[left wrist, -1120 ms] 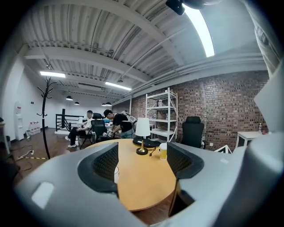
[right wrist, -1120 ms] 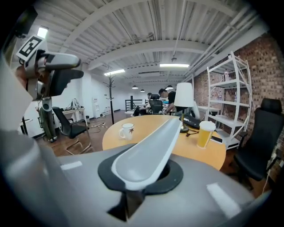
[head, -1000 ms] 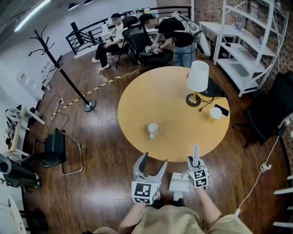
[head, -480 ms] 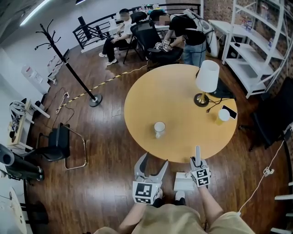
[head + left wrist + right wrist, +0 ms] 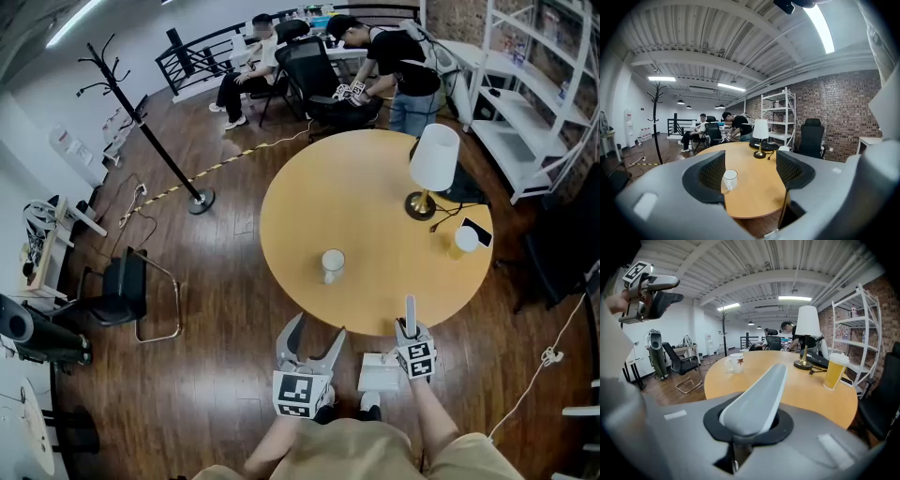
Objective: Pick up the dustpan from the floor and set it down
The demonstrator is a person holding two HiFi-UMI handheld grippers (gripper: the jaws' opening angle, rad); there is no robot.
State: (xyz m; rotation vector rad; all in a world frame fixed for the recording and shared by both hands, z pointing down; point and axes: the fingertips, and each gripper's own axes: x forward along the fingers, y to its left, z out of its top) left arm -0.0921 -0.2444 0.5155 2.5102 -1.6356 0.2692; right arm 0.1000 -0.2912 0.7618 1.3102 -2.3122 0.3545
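The dustpan is held up near the table's front edge, its white pan (image 5: pixel 380 373) hanging low beside my knees and its pale grey handle (image 5: pixel 410 312) sticking up. My right gripper (image 5: pixel 411 339) is shut on that handle; in the right gripper view the handle (image 5: pixel 759 397) fills the space between the jaws. My left gripper (image 5: pixel 313 335) stands open to the left of it, holding nothing. The left gripper view shows its jaws wide apart, with only the round wooden table (image 5: pixel 754 187) and a white mug (image 5: pixel 729 179) beyond them.
On the round table (image 5: pixel 375 216) stand a white mug (image 5: pixel 332 264), a lamp (image 5: pixel 436 159), a cup of yellow drink (image 5: pixel 465 240) and a phone (image 5: pixel 477 232). A coat stand (image 5: pixel 155 141) and black chair (image 5: pixel 127 295) are at the left, white shelves (image 5: pixel 534 103) at the right, people (image 5: pixel 398 66) behind.
The head view has swung, so the table and room sit further right in the picture. The right gripper with the dustpan has sunk slightly. Neither gripper's jaws changed.
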